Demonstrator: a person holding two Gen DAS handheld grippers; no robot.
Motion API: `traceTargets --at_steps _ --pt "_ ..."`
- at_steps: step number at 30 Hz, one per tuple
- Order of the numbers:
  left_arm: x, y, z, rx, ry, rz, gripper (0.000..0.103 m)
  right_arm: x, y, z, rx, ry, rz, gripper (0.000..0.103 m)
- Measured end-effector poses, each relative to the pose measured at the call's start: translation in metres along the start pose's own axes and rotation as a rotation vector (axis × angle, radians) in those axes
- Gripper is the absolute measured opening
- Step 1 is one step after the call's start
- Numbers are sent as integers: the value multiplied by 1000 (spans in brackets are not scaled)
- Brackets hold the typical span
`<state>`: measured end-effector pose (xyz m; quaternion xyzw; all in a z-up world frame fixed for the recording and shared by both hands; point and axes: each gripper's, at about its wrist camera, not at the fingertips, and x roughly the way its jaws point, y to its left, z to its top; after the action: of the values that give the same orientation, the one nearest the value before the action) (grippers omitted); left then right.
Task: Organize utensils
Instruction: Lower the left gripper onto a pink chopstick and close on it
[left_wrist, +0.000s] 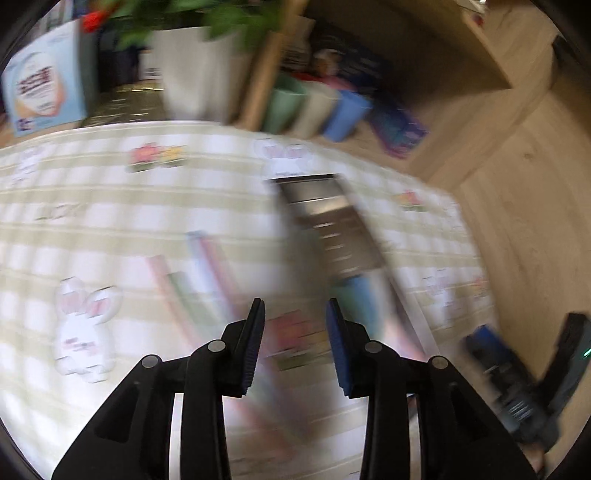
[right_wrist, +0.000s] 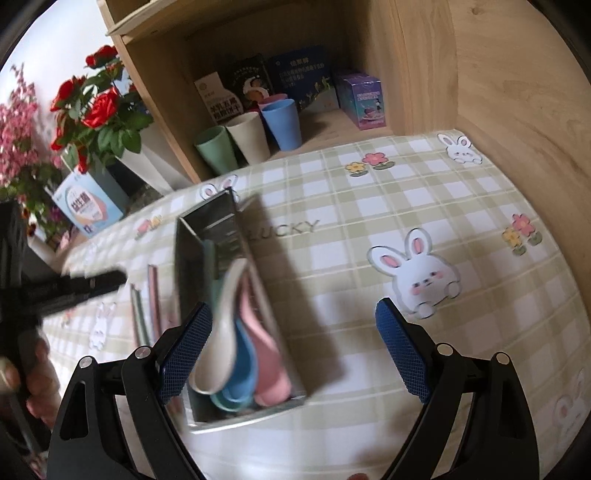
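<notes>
A steel tray (right_wrist: 207, 236) lies on the checked cloth with a white spoon (right_wrist: 218, 332), a blue spoon (right_wrist: 240, 373) and a pink spoon (right_wrist: 267, 354) stacked at its near end. My right gripper (right_wrist: 295, 332) hangs open above that end, pads wide apart and empty. Left of the tray, pink and green chopsticks (right_wrist: 147, 306) lie loose on the cloth. The left wrist view is blurred: my left gripper (left_wrist: 295, 332) is open with nothing between its pads, above the cloth between the chopsticks (left_wrist: 207, 273) and the tray (left_wrist: 325, 210).
A wooden shelf behind the table holds green (right_wrist: 216, 149), white (right_wrist: 249, 136) and blue (right_wrist: 282, 123) cups and several boxes. A white pot of red roses (right_wrist: 99, 110) and a light blue box (right_wrist: 86, 206) stand at the back left. A wooden wall (right_wrist: 517, 129) closes the right side.
</notes>
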<state>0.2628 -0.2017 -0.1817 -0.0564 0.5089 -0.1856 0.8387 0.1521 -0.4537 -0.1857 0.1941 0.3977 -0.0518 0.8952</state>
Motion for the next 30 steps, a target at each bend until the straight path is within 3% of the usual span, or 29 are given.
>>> traceTargets --at_steps 3,7,30 --pt "3 22 -20 19 21 78 33 3 4 -4 48 -7 2 87" --pt "17 39 -34 -43 66 96 33 8 14 -8 24 28 -8 87" --pt "44 10 -45 152 83 290 32 0 7 -10 31 29 -9 87"
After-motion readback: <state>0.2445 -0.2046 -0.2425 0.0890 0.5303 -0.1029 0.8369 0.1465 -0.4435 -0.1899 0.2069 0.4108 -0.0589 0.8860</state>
